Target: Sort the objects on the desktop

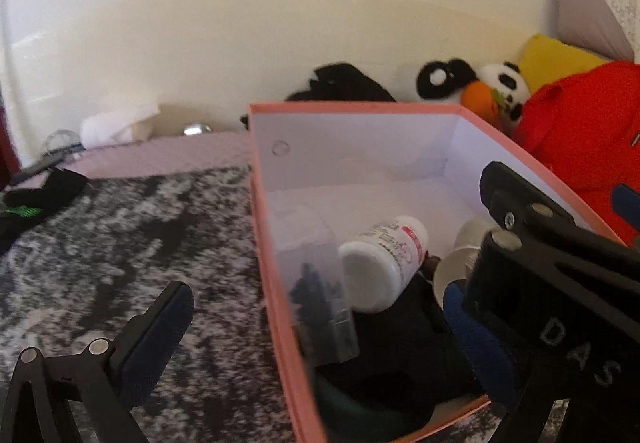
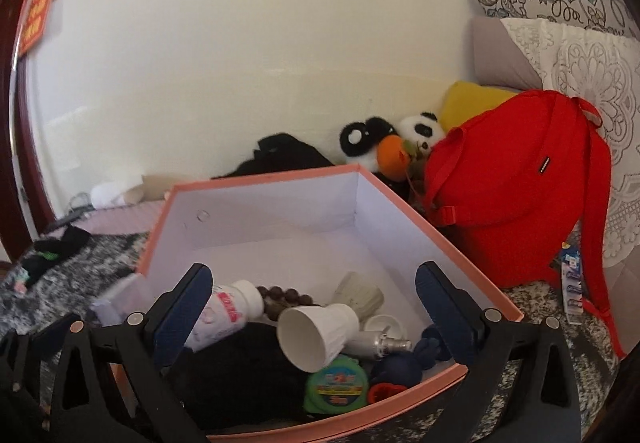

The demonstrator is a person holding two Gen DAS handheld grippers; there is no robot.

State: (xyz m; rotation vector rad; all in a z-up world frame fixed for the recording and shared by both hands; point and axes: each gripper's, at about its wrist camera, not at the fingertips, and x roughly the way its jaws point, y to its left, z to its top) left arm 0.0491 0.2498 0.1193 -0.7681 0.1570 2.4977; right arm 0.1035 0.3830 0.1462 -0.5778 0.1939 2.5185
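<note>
A pink box with a white inside (image 2: 404, 243) stands on the patterned bedspread and also shows in the left wrist view (image 1: 276, 275). It holds a white pill bottle (image 2: 228, 313), a white cup on its side (image 2: 316, 335), brown beads (image 2: 284, 297), a green tape measure (image 2: 336, 387), a silver spray bottle (image 2: 380, 343), a dark blue toy (image 2: 404, 363) and a black cloth (image 2: 240, 371). My right gripper (image 2: 316, 303) is open and empty above the box's near end. My left gripper (image 1: 316, 307) is open and straddles the box's left wall, empty.
A red backpack (image 2: 516, 183) stands right of the box. Panda plush toys (image 2: 400, 139), a yellow cushion (image 2: 468, 103) and black clothing (image 2: 284, 155) lie against the wall. A toothbrush pack (image 2: 572, 283) lies by the backpack. Black items (image 1: 36, 199) lie at far left.
</note>
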